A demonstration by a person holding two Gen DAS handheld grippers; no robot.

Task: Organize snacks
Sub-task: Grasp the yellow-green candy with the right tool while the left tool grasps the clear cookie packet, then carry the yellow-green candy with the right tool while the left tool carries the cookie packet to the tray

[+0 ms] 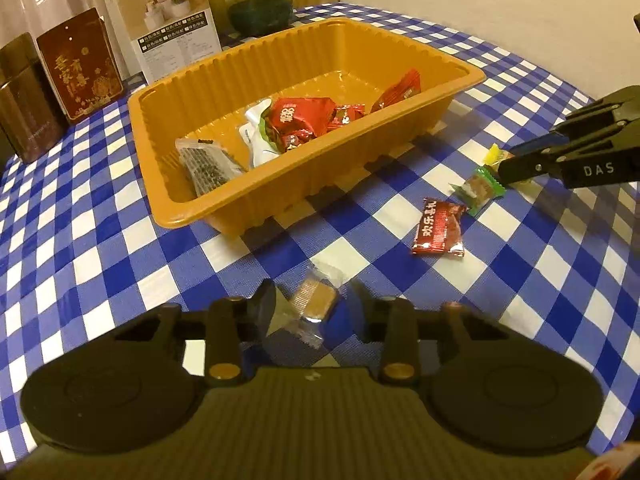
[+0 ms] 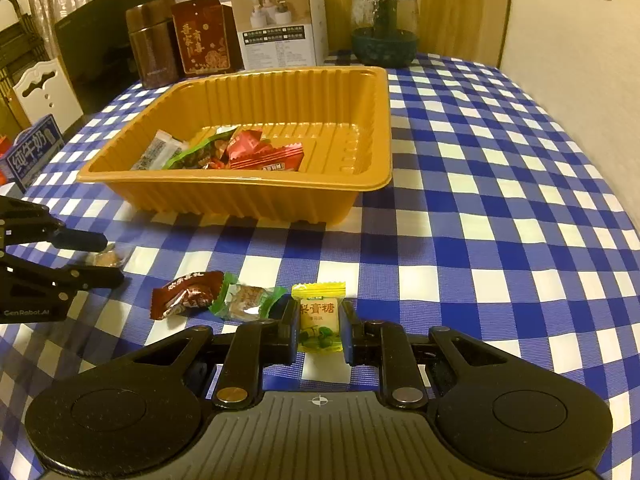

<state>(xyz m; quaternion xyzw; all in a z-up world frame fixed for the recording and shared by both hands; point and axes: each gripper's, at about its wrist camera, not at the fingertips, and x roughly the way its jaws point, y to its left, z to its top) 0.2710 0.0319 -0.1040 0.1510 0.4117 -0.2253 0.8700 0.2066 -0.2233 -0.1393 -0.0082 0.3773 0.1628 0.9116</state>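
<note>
An orange tray [image 1: 460, 80] [image 2: 240, 184] holds several wrapped snacks on the blue checked tablecloth. My left gripper [image 1: 316, 308] [image 2: 108, 260] is open, its fingers on either side of a clear-wrapped brown biscuit [image 1: 314, 300] [image 2: 106, 258] lying on the cloth. My right gripper [image 2: 320, 320] [image 1: 504, 170] has its fingers close on either side of a yellow candy packet [image 2: 322, 316] [image 1: 494, 154]; I cannot tell if they grip it. A green-wrapped snack [image 1: 478, 188] [image 2: 248, 298] and a red packet [image 1: 440, 228] [image 2: 186, 294] lie between the grippers.
Behind the tray stand a brown tin [image 2: 152, 48], a red box [image 2: 202, 38], a white carton [image 2: 284, 26] and a glass jar [image 2: 384, 26]. A blue milk carton [image 2: 32, 152] stands at the left. A wall runs along the right.
</note>
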